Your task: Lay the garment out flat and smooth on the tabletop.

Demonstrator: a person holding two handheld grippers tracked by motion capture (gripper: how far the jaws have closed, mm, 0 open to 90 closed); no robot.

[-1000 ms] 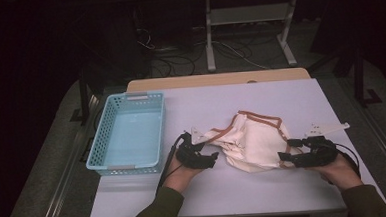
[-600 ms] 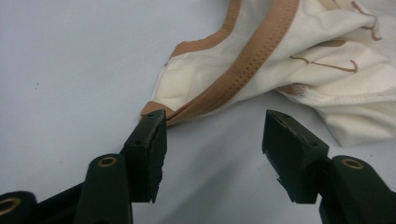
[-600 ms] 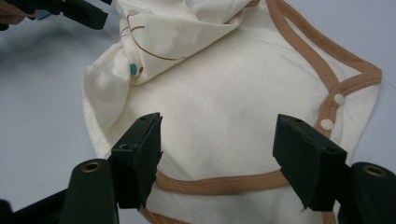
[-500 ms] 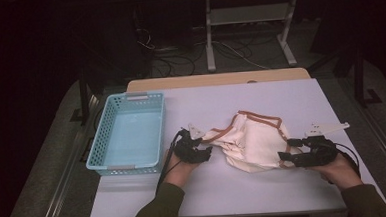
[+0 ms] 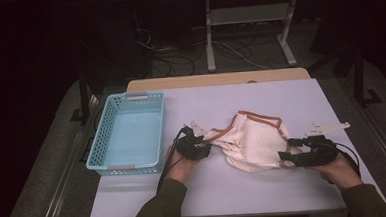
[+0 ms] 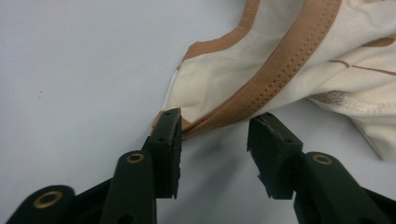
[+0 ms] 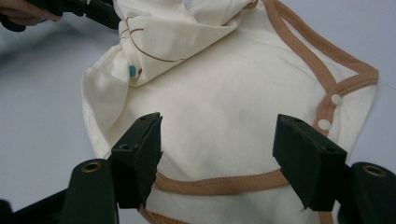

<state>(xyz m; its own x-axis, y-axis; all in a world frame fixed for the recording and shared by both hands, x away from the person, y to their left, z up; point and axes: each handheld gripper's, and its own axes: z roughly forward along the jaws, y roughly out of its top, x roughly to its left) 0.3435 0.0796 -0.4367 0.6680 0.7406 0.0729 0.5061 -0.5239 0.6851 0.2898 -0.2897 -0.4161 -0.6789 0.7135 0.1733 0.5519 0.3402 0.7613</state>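
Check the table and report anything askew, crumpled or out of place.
The cream garment lies crumpled mid-table, its upper part folded over itself and its brown-trimmed corner curled up at the left gripper, whose jaws have just been closing around it. The right gripper straddles the hem, open. The blue basket sits squarely. Nothing spilled or damaged.

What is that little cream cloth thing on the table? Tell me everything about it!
It looks like a baby garment of soft cream cloth, edged all round in tan trim, with two white snaps and a thin brown drawing on it. It lies crumpled and partly folded on the white table, right of the blue basket. The left gripper has just been closing around its trimmed corner, one jaw touching it. The right gripper stands open over its lower hem.
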